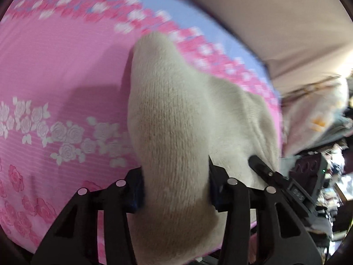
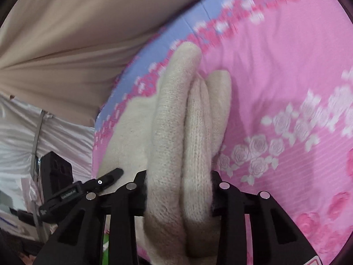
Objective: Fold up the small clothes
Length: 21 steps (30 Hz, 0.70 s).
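You're gripping the cream knitted garment [image 1: 172, 114] with both tools at once, so the fold is under way, not finished. Your left gripper [image 1: 175, 190] is pinching one thick bunched ridge of knit between its pads; your right gripper [image 2: 178, 190] is clamping a doubled-over bundle, two or three rolled layers squeezed together. Both are holding fabric, jaws partway closed around the thickness.

The garment is sitting on the pink bedspread with white and pink rose print [image 1: 55, 70], near its lilac border [image 2: 167, 35], with a beige draped cloth [image 2: 77, 33] beyond the bed edge. Part of it is lying flat on the spread behind the gripped folds; the pinched ends are standing proud of the surface.

Judging progress: layers are already stacked in the right grip, so at least one fold looks done. Laying it down, flattening and squaring are still left. Can't tell what kind of garment it is.

Fabric is looking soft, fuzzy, thick, ribbed knit, bulging past the pads, likely to spring open once released.
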### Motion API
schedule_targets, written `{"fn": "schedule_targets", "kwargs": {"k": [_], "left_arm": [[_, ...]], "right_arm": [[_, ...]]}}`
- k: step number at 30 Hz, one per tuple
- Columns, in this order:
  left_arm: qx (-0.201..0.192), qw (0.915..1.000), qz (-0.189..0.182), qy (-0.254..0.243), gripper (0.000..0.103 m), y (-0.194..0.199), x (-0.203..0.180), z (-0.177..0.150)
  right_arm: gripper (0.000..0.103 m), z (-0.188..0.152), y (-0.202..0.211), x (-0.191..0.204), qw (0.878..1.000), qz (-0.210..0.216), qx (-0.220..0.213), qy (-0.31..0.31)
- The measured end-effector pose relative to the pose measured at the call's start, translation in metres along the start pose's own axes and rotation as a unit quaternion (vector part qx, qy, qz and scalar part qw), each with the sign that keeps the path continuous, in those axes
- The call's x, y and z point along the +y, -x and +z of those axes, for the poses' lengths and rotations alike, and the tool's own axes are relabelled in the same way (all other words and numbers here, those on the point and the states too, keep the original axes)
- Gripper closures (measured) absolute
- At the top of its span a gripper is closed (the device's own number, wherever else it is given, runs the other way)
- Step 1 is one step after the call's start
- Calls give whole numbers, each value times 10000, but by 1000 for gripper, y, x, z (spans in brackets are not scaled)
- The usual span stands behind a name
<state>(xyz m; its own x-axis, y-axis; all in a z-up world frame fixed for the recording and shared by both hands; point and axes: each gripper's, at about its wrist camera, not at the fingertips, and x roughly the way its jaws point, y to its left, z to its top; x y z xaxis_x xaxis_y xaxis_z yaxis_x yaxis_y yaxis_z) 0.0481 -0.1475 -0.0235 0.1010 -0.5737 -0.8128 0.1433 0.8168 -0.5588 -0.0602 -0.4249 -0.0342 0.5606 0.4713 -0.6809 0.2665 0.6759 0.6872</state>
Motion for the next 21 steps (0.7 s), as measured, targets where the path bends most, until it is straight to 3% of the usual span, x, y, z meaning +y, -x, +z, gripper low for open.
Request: {"fn": "schedule_targets", "kwargs": {"k": [4,7,8,9,11,14,16,17,18,21], "left_arm": [[49,9993,-337,-160,55,5,-24,-12],[204,9994,194,-203,50,-30,-18,-25],[273,9977,581,-227,45,-47,-14,-30],[217,9963,791,-242,32,-55,-11,-34],[-72,9933,1110,-304,17,-56,-13,-41],[-209,9893,1365,-461,12,-57,-21,-40],[-103,9901,1313,-477,18,-63,-24,-36],[34,9916,1162,-572,39,-66,-30,-34],[80,9903,1216,-660,47,-64,-34,-30],[69,9874,1215,-1009,62,-49,-55,-28]], "right_arm": [[68,-4,33,-4,9987,-362,-79,353],[64,-14,3,-45,9969,-730,285,63],[61,-19,-11,-63,9940,-992,448,-107],[53,-24,-16,-74,9942,-934,475,-228],[43,-28,-13,-83,9953,-772,292,-498],[37,-27,-17,-82,9954,-721,335,-532],[40,-28,-21,-83,9953,-693,370,-568],[46,-27,-23,-83,9954,-657,370,-585],[59,-25,-23,-81,9957,-663,335,-560],[66,-19,-12,-56,9968,-671,124,-428]]}}
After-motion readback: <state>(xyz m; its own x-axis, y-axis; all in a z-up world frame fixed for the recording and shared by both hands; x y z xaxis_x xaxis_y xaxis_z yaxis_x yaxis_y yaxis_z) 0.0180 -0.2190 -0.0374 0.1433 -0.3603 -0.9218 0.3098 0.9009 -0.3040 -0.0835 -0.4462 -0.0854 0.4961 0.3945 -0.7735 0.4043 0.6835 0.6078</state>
